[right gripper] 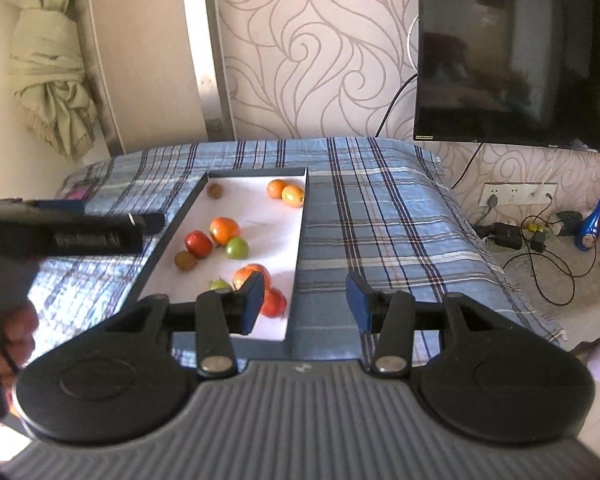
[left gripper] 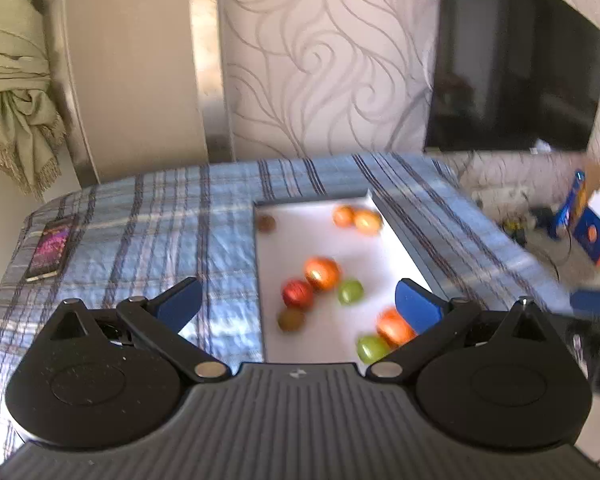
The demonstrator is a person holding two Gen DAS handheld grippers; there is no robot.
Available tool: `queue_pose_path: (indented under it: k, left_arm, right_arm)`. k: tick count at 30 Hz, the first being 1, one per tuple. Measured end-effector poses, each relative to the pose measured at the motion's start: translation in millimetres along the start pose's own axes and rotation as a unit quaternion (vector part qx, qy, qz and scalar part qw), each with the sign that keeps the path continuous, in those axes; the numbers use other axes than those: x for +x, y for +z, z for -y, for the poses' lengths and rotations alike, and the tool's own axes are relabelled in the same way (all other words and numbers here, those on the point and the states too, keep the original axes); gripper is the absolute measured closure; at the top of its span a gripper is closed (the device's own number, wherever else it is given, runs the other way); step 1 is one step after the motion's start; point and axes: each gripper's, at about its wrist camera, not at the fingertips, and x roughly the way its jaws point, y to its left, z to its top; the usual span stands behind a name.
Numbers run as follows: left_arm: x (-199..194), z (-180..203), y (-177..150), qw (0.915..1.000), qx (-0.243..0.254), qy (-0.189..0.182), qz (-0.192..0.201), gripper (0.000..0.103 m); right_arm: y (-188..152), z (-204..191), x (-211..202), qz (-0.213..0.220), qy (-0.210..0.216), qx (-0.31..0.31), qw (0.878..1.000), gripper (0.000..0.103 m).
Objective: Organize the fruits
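Your left gripper [left gripper: 298, 302] was spread wide with nothing between its blue pads, above the shallow white tray [left gripper: 320, 240] of small orange, red and green fruits [left gripper: 321, 273]. Your right gripper [right gripper: 306, 300] stood part-open and empty, the tray at its eleven o'clock on the blue plaid cloth [right gripper: 380, 220].

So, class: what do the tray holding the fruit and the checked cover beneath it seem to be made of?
Tray: probably cardboard or thin board, matte white floor, dark straight walls with sharp corners. Checked cover: woven fabric, matte; it wrinkles, drapes over the edge and ends in a fringe.
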Motion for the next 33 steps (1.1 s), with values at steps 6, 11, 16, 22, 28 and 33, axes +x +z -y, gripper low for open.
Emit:
queue_pose_path:
  k: [6,11,16,22,28,33]
  left_arm:
    - [-7.1,24.6,-25.4,0.9994,0.009,-0.019,-0.029,0.0]
    - [-13.5,38.1,-40.5,0.9986,0.018,-0.023,-0.044,0.0]
    - [-16.2,45.9,-50.4,0.9979,0.022,-0.022,-0.056,0.0]
    - [-14.2,46.3,-60.9,0.9968,0.017,-0.01,-0.077,0.0]
    - [-11.3,41.9,-65.1,0.9962,0.004,-0.003,-0.087,0.0]
    - [-9.4,41.5,-68.7,0.9953,-0.004,-0.004,-0.097,0.0]
  right_arm:
    - [-2.3,7.1,-9.8,0.001,0.004,-0.014,1.0,0.055]
    - [-5.7,14.0,-17.2,0.003,0.007,-0.013,1.0,0.055]
    - [-9.1,18.7,-19.7,0.001,0.01,-0.012,1.0,0.055]
    - [-11.4,18.7,-19.2,-0.003,0.02,-0.013,1.0,0.055]
    - [-12.9,12.5,-17.5,-0.007,0.031,-0.022,0.999,0.055]
    - [-13.0,9.8,-17.0,-0.01,0.033,-0.029,0.999,0.055]
